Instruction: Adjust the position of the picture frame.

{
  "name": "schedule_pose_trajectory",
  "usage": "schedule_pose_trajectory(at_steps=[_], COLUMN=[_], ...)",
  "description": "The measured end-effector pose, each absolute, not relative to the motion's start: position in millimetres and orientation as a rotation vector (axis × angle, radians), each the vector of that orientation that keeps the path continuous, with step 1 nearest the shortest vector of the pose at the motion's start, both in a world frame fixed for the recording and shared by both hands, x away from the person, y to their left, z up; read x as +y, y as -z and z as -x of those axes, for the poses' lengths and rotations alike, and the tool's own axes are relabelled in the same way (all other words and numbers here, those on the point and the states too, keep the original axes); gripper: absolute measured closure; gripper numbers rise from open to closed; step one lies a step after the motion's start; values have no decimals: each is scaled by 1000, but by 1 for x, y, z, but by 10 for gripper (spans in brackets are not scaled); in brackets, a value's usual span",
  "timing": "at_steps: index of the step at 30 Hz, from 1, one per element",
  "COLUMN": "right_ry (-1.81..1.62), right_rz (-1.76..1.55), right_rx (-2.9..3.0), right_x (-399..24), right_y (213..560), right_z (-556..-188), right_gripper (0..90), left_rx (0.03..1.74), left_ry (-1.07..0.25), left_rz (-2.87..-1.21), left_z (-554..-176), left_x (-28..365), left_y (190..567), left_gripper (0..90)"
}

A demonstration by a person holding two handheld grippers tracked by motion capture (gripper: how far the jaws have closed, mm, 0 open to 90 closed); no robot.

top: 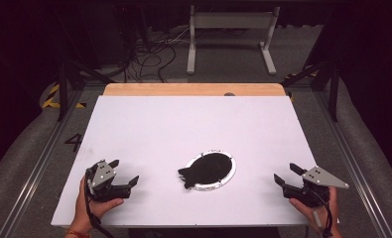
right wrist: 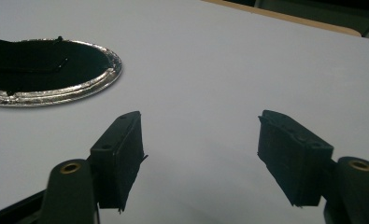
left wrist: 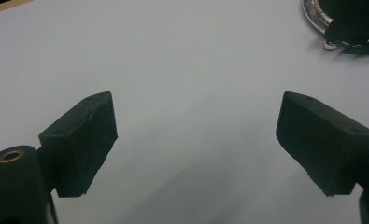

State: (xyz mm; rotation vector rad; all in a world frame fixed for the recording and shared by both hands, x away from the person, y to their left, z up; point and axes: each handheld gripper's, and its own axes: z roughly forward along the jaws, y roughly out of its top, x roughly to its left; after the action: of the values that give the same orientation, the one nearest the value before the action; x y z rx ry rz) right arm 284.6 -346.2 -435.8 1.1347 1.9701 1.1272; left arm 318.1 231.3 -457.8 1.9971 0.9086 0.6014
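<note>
Resting on white table [top: 149, 124], jaws wide, nothing between: left gripper [top: 123, 174] | same, wide and empty: right gripper [top: 286, 173] | lying mid-table between both, well apart: foil-rimmed plate [top: 229, 171] under black cloth [top: 203, 171]

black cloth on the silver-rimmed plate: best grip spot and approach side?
Judging by its pose, grip the corner of the black cloth that spills over the near-left edge of the round silver-rimmed plate onto the white table. It lies free of the rim, so jaws can likely pinch it. Come from the left with the open left gripper, which is nearer that corner.
</note>
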Motion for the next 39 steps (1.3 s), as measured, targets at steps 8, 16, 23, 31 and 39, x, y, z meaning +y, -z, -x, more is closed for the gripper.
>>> schedule_pose_trajectory(at_steps=[8,16,23,31,39], right_ry=[-1125,-1137,-1137,-1066,-1025], right_rz=[-1138,-1127,-1081,-986,-966], right_rx=[1990,2118,2211,2323,2355], right_x=[-342,-332,-308,-266,-241], right_y=[435,438,439,446,447], right_z=[-286,-287,-290,-301,-311], right_gripper=[520,875,900,900,900], left_rx=[817,751,675,590,583], left_ry=[-567,-533,-495,-434,-364], left_rz=[-2034,-2022,-2107,-2164,-2196], left_z=[-315,-319,-343,-376,-394], left_x=[223,218,189,142,111], left_y=[453,443,435,435,445], left_gripper=[371,795,900,900,900])
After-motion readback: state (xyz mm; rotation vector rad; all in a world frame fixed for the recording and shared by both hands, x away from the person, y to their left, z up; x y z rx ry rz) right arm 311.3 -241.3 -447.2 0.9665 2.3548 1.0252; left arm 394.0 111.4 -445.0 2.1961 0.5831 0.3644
